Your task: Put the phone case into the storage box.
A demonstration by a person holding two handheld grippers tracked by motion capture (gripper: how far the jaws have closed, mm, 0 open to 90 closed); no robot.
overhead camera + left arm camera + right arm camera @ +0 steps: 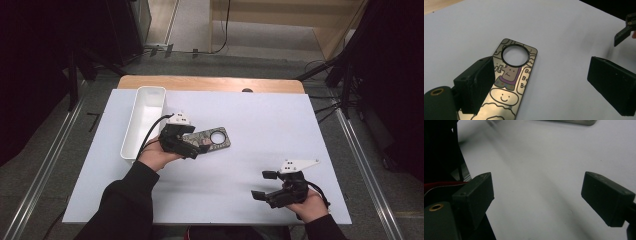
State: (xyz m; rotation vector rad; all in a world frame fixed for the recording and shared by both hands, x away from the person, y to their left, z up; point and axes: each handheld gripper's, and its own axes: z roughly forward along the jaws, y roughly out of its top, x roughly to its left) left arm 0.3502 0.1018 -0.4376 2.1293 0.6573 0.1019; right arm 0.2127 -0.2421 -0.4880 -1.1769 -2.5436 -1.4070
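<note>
Table sheet: we note a white sheet over a wooden tabletop.
Tray: white, long and narrow, on the sheet's left edge, just behind our left hand; not in the line of approach.
Left gripper: jaws wide apart, nothing clamped; one jaw rests over the tag's near end, the other stands well off to the side.
Right gripper: near the front right edge, jaws spread, holding nothing, well apart from the tag.
Patterned tag: flat on the sheet, long axis running away from our left gripper, round hole at the far end.
Judgement: left is far nearer; nothing blocks closing.
</note>
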